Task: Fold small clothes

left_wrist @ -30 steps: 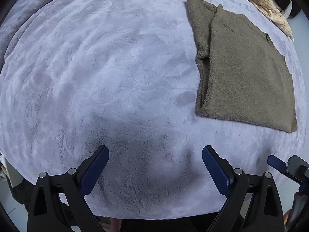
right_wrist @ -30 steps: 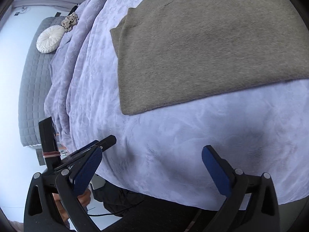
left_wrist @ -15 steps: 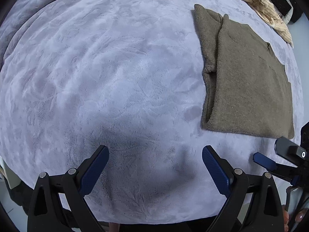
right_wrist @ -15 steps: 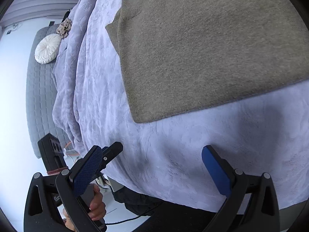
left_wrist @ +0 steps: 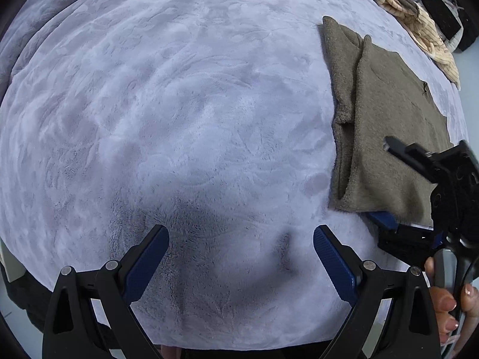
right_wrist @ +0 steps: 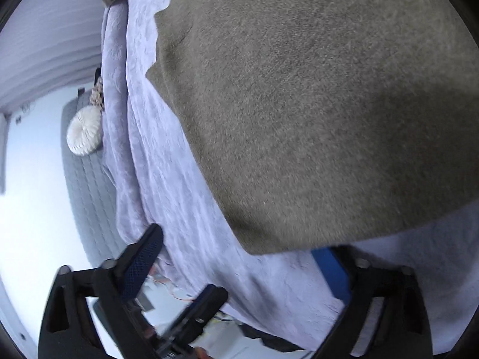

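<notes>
Left gripper (left_wrist: pixel 241 264): wide, empty, hovering over bare lavender blanket (left_wrist: pixel 179 119).
Olive sweater (left_wrist: pixel 389 137): part-folded, right of it.
Right gripper (right_wrist: pixel 239 269): newly at the sweater's near hem, jaws just narrowing, one finger beneath; likely starting the next fold.
</notes>
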{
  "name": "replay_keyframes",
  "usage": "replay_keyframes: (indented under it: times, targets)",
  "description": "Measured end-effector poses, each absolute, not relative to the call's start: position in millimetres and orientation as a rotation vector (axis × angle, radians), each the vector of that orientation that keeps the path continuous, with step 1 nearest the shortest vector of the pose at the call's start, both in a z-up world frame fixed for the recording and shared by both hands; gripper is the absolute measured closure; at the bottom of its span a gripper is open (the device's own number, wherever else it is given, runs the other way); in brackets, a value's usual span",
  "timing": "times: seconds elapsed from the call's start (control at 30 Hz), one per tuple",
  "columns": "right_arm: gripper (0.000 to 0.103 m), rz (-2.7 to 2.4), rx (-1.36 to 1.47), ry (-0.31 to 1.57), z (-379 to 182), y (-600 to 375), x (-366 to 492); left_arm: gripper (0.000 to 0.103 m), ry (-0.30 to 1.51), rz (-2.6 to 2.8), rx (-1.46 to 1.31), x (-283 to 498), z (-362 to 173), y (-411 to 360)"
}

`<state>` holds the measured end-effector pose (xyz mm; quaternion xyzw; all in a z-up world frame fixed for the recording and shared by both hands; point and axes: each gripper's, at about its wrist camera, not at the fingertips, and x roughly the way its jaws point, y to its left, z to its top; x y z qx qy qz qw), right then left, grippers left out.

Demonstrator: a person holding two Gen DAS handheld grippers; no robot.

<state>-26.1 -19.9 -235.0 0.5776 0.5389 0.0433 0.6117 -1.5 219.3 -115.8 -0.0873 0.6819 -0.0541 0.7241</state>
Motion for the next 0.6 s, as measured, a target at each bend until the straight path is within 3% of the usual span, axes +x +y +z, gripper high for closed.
replay_keyframes:
  times: [0.03, 0.07, 0.27, 0.5, 0.6]
  targets:
    - [0.073, 0.093, 1.366, 1.256, -239.3, -21.3, -25.8, 0.006, 1.502, -0.117, -0.192, -4.5, -117.3, 218.4]
    - [0.095, 0.094, 1.400, 1.260, -242.6, -22.8, -26.4, 0.006, 1.499, -0.116, -0.192, -6.8, -114.7, 217.8]
    - [0.095, 0.195, 1.277, 1.236, -217.2, -15.9, -24.9, 0.006, 1.474, -0.110, -0.191, -4.2, -111.8, 219.4]
    - [0.095, 0.105, 1.138, 1.383, -247.7, -4.4, -20.6, 0.006, 1.484, -0.105, -0.176, -2.1, -112.9, 215.8]
    - [0.085, 0.111, 1.097, 1.401, -239.8, -1.1, -18.9, 0.006, 1.485, -0.119, -0.162, -1.0, -112.0, 209.2]
